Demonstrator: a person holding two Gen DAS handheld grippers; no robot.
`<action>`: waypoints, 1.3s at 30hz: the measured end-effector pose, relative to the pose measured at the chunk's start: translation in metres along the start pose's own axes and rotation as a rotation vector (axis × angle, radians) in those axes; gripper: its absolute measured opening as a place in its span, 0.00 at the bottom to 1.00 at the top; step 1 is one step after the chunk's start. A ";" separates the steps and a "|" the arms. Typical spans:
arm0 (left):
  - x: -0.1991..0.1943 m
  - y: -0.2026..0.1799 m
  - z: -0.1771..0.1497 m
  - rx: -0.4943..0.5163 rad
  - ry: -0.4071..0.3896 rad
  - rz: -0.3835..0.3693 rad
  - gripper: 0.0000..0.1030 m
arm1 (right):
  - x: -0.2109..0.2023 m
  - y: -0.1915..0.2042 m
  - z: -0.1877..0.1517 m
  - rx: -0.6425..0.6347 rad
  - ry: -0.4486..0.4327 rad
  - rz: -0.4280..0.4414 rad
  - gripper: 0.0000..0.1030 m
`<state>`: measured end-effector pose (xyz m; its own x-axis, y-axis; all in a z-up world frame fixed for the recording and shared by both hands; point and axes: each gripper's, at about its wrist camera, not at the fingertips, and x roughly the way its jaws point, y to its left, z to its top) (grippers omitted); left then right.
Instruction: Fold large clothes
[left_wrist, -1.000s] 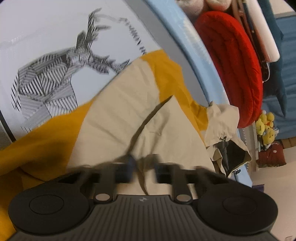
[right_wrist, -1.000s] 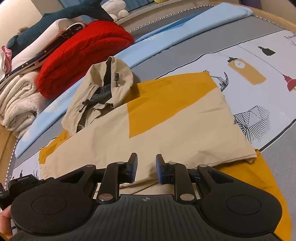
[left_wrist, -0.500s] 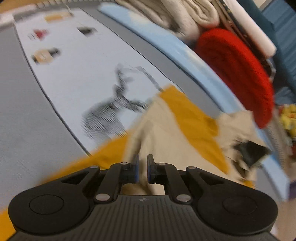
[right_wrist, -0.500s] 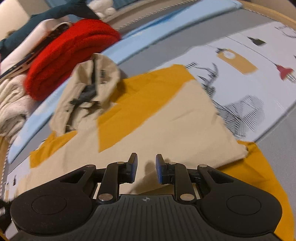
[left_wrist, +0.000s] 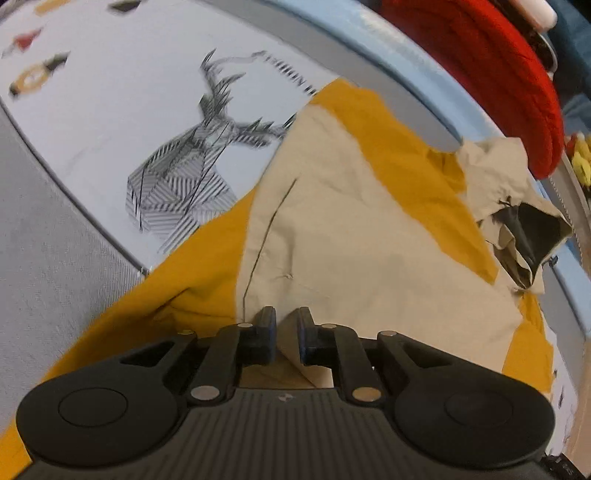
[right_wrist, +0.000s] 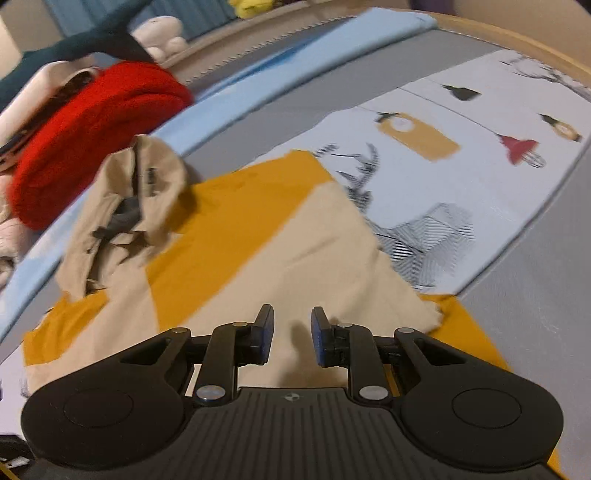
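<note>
Bedspread (left_wrist: 110, 110) beneath folded jacket (left_wrist: 369, 240) — left gripper (left_wrist: 287, 334) jaws just parting, fold released; right gripper (right_wrist: 292, 336) unclenched, empty.

**A bedroom in a home**

The work surface is a bed, spread with a grey and pale-blue printed sheet (right_wrist: 461, 192) bearing a striped geometric deer head (left_wrist: 177, 181) and hanging-lamp drawings. Along its far edge lies a light-blue blanket strip (right_wrist: 295, 62), with a thick red knitted blanket (right_wrist: 92, 125), folded cream blankets and white and yellow plush toys (right_wrist: 162, 33) stacked beyond.
</note>
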<state>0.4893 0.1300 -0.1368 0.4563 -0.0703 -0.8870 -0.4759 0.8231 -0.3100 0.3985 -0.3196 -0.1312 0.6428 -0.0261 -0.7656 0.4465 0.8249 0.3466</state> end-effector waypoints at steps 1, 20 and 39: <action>-0.006 -0.005 0.001 0.031 -0.030 -0.005 0.16 | 0.005 -0.002 0.000 0.010 0.019 -0.006 0.23; -0.053 -0.067 -0.019 0.300 -0.206 -0.057 0.28 | -0.042 0.042 0.013 -0.307 -0.149 0.021 0.23; -0.106 -0.101 -0.071 0.600 -0.406 -0.094 0.27 | -0.106 0.020 0.013 -0.391 -0.254 0.045 0.23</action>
<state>0.4360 0.0143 -0.0356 0.7730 -0.0368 -0.6333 0.0193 0.9992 -0.0344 0.3479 -0.3078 -0.0358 0.8099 -0.0821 -0.5808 0.1775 0.9780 0.1093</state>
